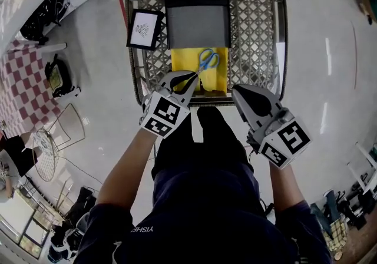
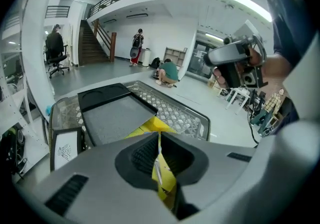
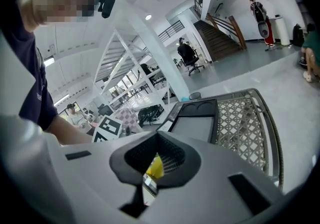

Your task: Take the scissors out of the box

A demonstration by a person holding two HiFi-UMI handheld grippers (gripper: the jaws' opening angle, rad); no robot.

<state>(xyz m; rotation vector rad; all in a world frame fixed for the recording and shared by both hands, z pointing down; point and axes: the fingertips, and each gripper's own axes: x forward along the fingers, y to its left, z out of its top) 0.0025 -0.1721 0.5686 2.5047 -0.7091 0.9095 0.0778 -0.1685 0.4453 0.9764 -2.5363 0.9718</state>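
At the near edge of the cart basket point(image 1: 259, 33), middle: yellow box point(image 1: 218, 77) with the scissors point(image 1: 206, 58) still lying flat in it, blue handles toward the far edge, blades running toward me. The box pokes out from under a grey tray point(image 1: 197, 24).

Left gripper point(image 1: 192, 75): tongs pressed together. Yellow shows through the slot behind the tips, but I see nothing clamped. Right gripper point(image 1: 237, 91): tongs also together, empty.

Risks as I see them:
- With the tips closed, going lower just rams the blades or dents the box. I need to spread first.
- The scissors are thin and flat on card, so a pinch could catch the box wall too and lift the whole box.
- Nothing holds the box down, the right gripper isn't on it, so it may slide along the mesh.
- A loose grip on a blade means slip and drop, possibly point-first into the mesh.

Pose: the left gripper is pitched well down, tips over the box's near-left corner, just beside the blades. The right one is pitched shallower, hanging over the basket's near edge to the right of the box, apart from it. Both forearms are stretched forward, marker cubes facing up.
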